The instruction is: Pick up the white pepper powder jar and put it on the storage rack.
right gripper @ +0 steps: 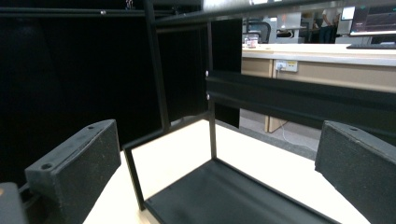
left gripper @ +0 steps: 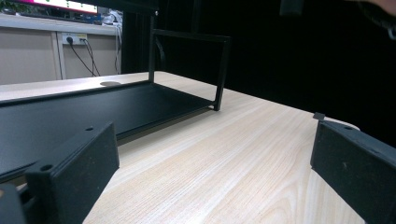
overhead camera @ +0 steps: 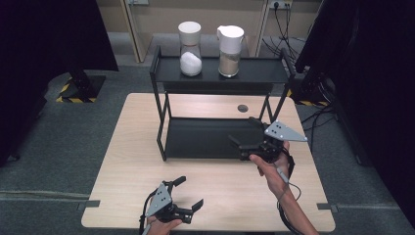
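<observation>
A black two-tier rack [overhead camera: 254,73] stands at the back of the wooden table [overhead camera: 132,161]. Its top shelf carries a jar of white powder [overhead camera: 190,49] and a white-lidded jar of brown powder [overhead camera: 230,45]. My left gripper [overhead camera: 190,192] rests low near the table's front edge, open and holding nothing; in the left gripper view its jaws [left gripper: 212,172] frame bare tabletop, with the lower shelf [left gripper: 93,109] to the left. My right gripper [overhead camera: 243,131] hovers open over the right end of the lower shelf [overhead camera: 200,139]. Its own view [right gripper: 215,172] looks along that shelf [right gripper: 224,196].
A round cable hole [overhead camera: 242,108] sits in the table behind the rack. Black curtains flank both sides. A stand base with yellow-black tape [overhead camera: 73,90] is on the floor at left, and cables [overhead camera: 318,115] trail on the floor at right.
</observation>
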A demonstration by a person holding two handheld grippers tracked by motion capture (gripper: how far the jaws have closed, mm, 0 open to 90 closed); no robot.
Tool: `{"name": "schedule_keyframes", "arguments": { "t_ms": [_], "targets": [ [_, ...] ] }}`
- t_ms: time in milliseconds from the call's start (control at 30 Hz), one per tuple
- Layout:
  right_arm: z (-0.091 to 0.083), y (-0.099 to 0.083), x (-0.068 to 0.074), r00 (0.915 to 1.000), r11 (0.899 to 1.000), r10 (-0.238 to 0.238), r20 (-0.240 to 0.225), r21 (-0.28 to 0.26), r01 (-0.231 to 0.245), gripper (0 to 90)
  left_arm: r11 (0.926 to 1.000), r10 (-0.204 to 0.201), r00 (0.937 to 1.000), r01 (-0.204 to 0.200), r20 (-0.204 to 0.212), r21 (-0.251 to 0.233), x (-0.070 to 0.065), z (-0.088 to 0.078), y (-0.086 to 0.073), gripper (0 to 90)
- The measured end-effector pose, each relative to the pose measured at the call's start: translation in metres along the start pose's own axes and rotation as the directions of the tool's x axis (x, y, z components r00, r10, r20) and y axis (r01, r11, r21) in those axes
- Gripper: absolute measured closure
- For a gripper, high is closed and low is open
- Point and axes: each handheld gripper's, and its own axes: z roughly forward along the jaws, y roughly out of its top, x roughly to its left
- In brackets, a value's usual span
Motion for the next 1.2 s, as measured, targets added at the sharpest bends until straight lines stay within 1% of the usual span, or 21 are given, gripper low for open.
{"name": "schedule_keyframes", "arguments": {
  "t_ms": [67,200,367,467,533,667,900,1200],
  "targets": [
    [-0.004,-0.009,0.0,0.9999,1.0,0.008,-0.013,-0.011,-0.008,0.4,1.0,0.001,1.0,-0.001,-0.002,-0.001,0.0,-0.001,0.0,0.1],
    [-0.011,-0.026,0.003,0.9998,1.0,0.013,-0.011,-0.021,-0.014,0.4,1.0,-0.004,1.0,0.004,-0.002,-0.001,0.001,0.0,0.0,0.1],
    [-0.018,-0.044,0.008,0.9997,1.0,0.02,-0.016,-0.009,-0.02,0.4,1.0,-0.003,1.0,0.003,-0.005,0.0,0.0,0.0,0.0,0.1],
    [-0.023,-0.052,0.012,0.9999,1.0,0.007,-0.014,-0.005,-0.007,0.4,1.0,-0.003,1.0,0.003,-0.006,-0.001,0.0,0.0,0.0,0.1],
    [-0.026,-0.059,0.014,0.9998,1.0,0.007,-0.017,-0.008,-0.007,0.4,1.0,-0.002,1.0,0.002,-0.005,-0.001,0.0,-0.001,0.0,0.1],
    [-0.03,-0.069,0.017,0.9996,1.0,0.016,-0.025,0.004,-0.016,0.4,1.0,-0.001,1.0,0.001,-0.005,-0.001,0.0,0.0,0.0,0.1],
    [-0.035,-0.081,0.021,0.999,0.999,0.031,-0.033,0.012,-0.031,0.4,1.0,-0.004,1.0,0.004,-0.007,-0.003,0.0,-0.001,0.0,0.1],
    [-0.039,-0.096,0.021,0.9977,0.998,0.054,-0.041,0.026,-0.053,0.4,1.0,-0.001,0.9999,0.001,-0.01,-0.003,0.0,-0.001,0.0,0.1]
  ]
}}
